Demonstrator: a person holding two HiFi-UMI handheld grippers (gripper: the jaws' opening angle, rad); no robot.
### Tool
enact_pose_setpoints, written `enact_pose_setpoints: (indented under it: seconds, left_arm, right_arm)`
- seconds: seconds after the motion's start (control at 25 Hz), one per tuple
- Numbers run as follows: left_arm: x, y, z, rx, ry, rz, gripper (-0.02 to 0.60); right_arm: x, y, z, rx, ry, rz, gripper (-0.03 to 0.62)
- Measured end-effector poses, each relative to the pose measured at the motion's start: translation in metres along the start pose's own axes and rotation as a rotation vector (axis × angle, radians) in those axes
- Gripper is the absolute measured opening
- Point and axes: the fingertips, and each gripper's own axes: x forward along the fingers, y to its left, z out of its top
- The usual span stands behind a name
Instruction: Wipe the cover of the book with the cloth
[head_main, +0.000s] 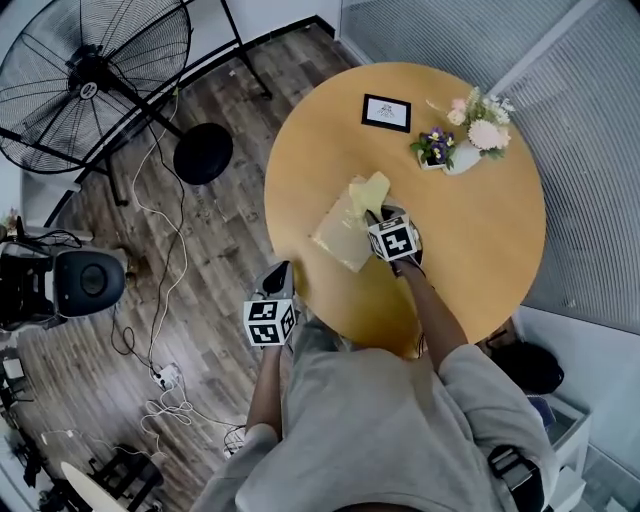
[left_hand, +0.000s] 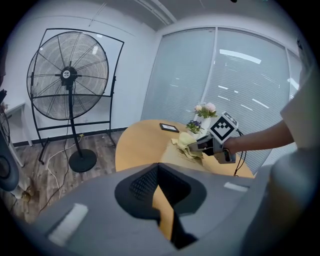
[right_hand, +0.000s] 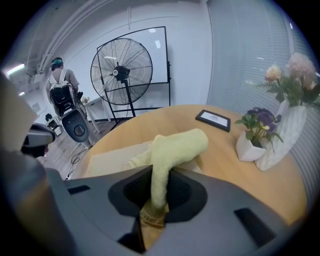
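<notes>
A pale tan book lies flat on the round wooden table, and it shows again as the book in the right gripper view. My right gripper is shut on a yellow-green cloth; the cloth rises from the jaws and drapes over the book's near end. My left gripper hangs off the table's left edge, away from the book, jaws closed with nothing between them. From the left gripper view the cloth and the right gripper sit over the book.
A small framed card and two white vases of flowers stand at the table's far side. A large floor fan with a round base, cables and a power strip occupy the floor at left. A person stands far behind.
</notes>
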Motion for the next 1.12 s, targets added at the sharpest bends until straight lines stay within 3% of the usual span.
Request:
enact_pose_setpoints:
  seconds: [1.12]
  left_arm:
    - [0.013,-0.020,0.013,0.058,0.006,-0.077,0.011]
  right_arm:
    - [-0.039,-0.083,-0.052,0.067,0.075,-0.169,0.066]
